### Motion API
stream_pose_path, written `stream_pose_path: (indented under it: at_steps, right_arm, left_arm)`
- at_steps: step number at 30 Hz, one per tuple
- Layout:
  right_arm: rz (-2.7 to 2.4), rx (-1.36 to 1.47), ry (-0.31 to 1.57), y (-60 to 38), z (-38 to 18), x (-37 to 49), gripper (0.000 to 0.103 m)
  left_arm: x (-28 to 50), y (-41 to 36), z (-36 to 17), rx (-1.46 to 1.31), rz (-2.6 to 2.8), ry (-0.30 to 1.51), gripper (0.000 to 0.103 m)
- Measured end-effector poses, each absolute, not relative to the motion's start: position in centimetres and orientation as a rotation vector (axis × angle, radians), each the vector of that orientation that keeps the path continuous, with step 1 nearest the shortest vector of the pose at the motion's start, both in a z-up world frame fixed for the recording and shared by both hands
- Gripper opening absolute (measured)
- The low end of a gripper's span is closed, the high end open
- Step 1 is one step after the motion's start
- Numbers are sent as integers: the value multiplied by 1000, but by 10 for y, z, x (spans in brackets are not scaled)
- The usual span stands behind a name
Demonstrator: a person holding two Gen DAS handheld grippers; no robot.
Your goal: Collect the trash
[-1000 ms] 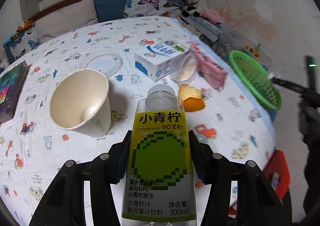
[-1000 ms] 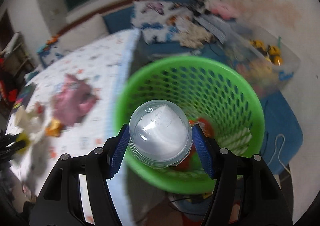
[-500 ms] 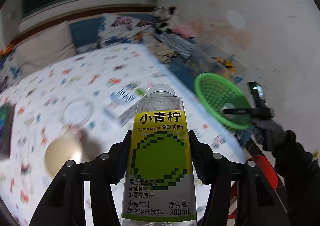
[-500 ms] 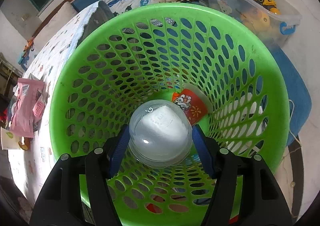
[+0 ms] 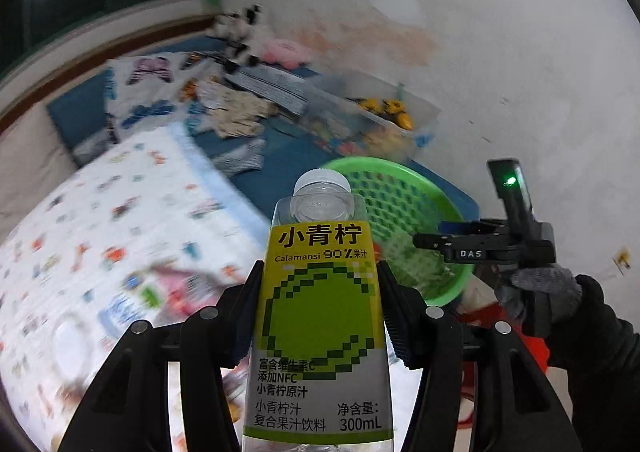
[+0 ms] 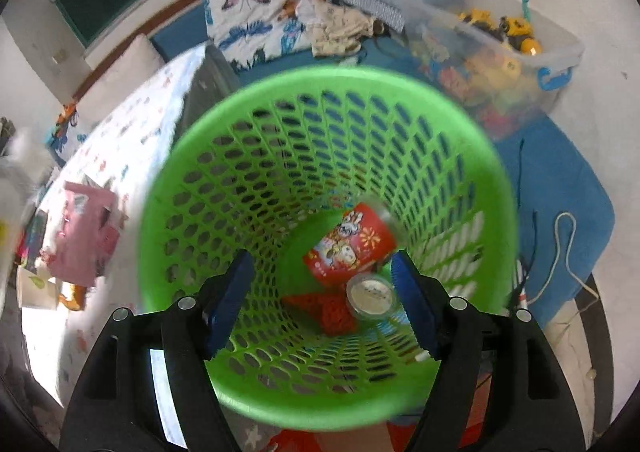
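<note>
My left gripper [image 5: 320, 312] is shut on a clear juice bottle [image 5: 320, 324] with a yellow-green label, held upright over the bed's edge. Beyond it stands the green basket [image 5: 400, 204], with my right gripper [image 5: 440, 240] over its rim. In the right wrist view my right gripper [image 6: 320, 304] hangs above the green basket [image 6: 248, 180] with its jaws opening and nothing between them. A clear plastic cup [image 6: 372, 298] lies at the basket's bottom beside a red printed cup [image 6: 348, 248].
A pink packet [image 6: 86, 236], orange peel and paper scraps lie on the patterned bed sheet [image 6: 132, 140] left of the basket. A clear toy box [image 6: 508, 56] stands behind it by the wall. A cord [image 6: 560, 252] lies on the blue mat.
The right gripper's jaws widened and the clear cup dropped from them to the basket's bottom. The left gripper swung right and up with the bottle, from the bed's middle toward the basket.
</note>
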State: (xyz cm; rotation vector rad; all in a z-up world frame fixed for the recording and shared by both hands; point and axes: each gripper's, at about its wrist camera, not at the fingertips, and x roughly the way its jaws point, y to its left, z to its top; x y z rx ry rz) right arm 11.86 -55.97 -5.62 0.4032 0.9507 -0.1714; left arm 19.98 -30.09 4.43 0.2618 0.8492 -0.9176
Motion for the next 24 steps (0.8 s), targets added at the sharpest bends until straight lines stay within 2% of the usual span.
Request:
stream_pose_path:
  at_steps: [10,24]
  right_arm:
    - [-224,449,809,-579,-16,67,74]
    - [-229,478,776,-573,-22,34,74]
  left_arm:
    - [210,-410,16,384,-997,961,53]
    - [238,-497,-61,406,-829,1202,53]
